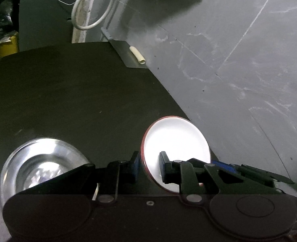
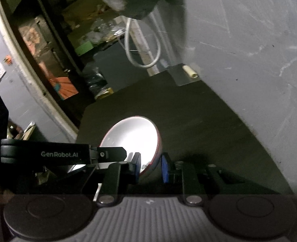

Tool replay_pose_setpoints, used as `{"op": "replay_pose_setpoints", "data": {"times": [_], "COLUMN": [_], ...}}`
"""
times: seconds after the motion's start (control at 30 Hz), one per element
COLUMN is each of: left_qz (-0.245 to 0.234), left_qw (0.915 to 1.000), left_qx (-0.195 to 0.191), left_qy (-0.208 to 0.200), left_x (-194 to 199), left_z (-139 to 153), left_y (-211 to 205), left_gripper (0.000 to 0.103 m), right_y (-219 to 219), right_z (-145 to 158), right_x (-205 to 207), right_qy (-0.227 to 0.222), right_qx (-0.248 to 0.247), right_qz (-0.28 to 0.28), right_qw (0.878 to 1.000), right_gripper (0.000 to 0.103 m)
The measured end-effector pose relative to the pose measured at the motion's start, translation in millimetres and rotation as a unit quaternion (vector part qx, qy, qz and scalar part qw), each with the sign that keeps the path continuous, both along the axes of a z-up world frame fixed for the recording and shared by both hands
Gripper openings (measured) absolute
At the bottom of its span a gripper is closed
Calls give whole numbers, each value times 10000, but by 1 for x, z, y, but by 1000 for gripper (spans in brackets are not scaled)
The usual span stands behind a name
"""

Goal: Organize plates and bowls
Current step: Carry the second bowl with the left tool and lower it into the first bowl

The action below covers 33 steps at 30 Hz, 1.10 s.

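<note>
A white bowl with a red outside (image 1: 176, 141) hangs tilted above the black table (image 1: 78, 100). My left gripper (image 1: 150, 165) is shut on its rim, one finger outside the red wall and one inside. In the right wrist view the same bowl (image 2: 132, 137) sits with its lower wall pinched in my right gripper (image 2: 151, 168), which is shut on it. The left gripper (image 2: 116, 153) reaches the bowl's left rim there. A shiny steel bowl (image 1: 37, 161) lies on the table to the left of the white bowl, partly hidden by my left gripper's body.
A grey wall (image 1: 239, 60) runs along the table's right edge. A metal bracket with a small cream tube (image 1: 137, 55) sits at the far corner. A white cable loop (image 1: 92, 10) hangs behind it. Clutter and a yellow box (image 1: 6, 46) lie beyond the table's left edge.
</note>
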<state>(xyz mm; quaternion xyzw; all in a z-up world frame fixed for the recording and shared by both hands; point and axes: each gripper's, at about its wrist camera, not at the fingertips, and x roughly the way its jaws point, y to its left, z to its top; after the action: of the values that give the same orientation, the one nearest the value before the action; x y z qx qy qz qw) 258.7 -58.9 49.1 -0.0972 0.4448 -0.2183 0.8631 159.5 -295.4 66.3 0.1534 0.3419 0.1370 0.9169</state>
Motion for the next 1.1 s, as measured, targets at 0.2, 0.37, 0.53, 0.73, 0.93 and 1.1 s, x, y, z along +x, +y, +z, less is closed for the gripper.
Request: {"op": "replay_pose_setpoints", "data": {"times": [0.2,0.37,0.53,0.73,0.93,1.1], "left_qz": [14,12,-45,-121,-94,-69], "left_qw": [9999,9994,9982,9966,9962,9956], "left_qx": [-27,-38,34,162,256,312], "left_qy": [164,355,592,798,829,884], "left_x": [-40,-66,-85,-98,-97,-96], "left_z": [-1,-12,-27,-39,-39,-40], "left_y": [26,38,44,43,41,38], "left_gripper": [21,22,23,24,26,28], "right_y": [24,37,47,51,50,49], "right_z": [0,-4,-10,-13,-17,-20], "right_x": [-37,-62,-80,-85,-80,-75], "right_qy": [191,424,653,800,929,994], "right_qx": [-177,-340,-528,-637,-679,-695], "right_qz": [215,425,638,750,857,925], "right_qw": [9994,9976,9944,9919,9897,9883], "right_gripper": [24,24,24,24,24,24]}}
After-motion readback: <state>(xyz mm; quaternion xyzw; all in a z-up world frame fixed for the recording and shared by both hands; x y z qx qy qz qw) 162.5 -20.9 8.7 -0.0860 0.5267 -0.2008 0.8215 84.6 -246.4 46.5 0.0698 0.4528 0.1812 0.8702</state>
